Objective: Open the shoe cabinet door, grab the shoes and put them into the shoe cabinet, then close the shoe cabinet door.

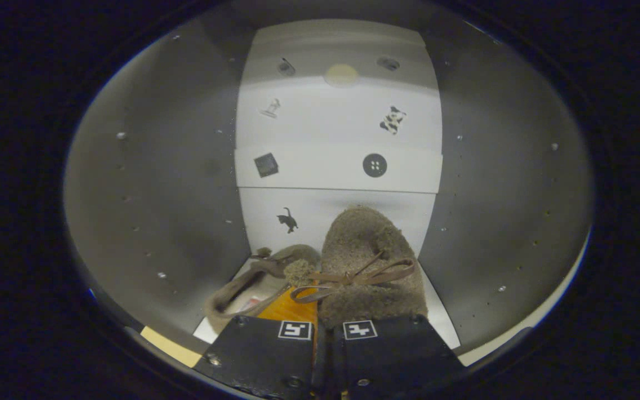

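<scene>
Gripper (328, 333) reaches inside the open shoe cabinet (159, 194), jaws nearly closed, seemingly pinching the right shoe (367, 261) beside the left shoe (253, 280); release and door-closing remain.

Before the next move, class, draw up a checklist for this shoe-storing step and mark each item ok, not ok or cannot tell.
1. Cabinet door open: ok; the gripper looks into the cabinet.
2. Shoes inside: ok; brown shoes lie on the cabinet floor.
3. Jaws close together: ok.
4. Jaws gripping a shoe: cannot tell; their tips are hidden.
5. Shoes clear of the door's path: cannot tell.
</scene>
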A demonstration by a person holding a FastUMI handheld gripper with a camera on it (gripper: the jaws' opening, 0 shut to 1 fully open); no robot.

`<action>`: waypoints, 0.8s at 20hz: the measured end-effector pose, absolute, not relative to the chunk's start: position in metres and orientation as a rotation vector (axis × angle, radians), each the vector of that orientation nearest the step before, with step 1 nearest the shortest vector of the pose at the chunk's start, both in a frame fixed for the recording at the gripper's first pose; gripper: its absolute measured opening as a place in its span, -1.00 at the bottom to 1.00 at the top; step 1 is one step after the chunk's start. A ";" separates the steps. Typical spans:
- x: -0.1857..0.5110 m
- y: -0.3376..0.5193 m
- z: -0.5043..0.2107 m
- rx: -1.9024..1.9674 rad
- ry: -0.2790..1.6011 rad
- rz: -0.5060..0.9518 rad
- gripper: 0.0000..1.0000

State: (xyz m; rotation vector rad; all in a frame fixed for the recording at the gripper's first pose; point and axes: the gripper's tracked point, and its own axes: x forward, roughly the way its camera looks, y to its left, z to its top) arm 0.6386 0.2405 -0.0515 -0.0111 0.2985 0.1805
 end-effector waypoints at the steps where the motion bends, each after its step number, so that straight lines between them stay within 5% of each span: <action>1: 0.647 0.239 -0.058 0.001 0.319 0.170 -0.84; 14: 0.690 0.238 -0.103 0.065 0.504 0.135 -0.84; 16: 0.688 0.242 -0.104 0.060 0.511 0.148 -0.68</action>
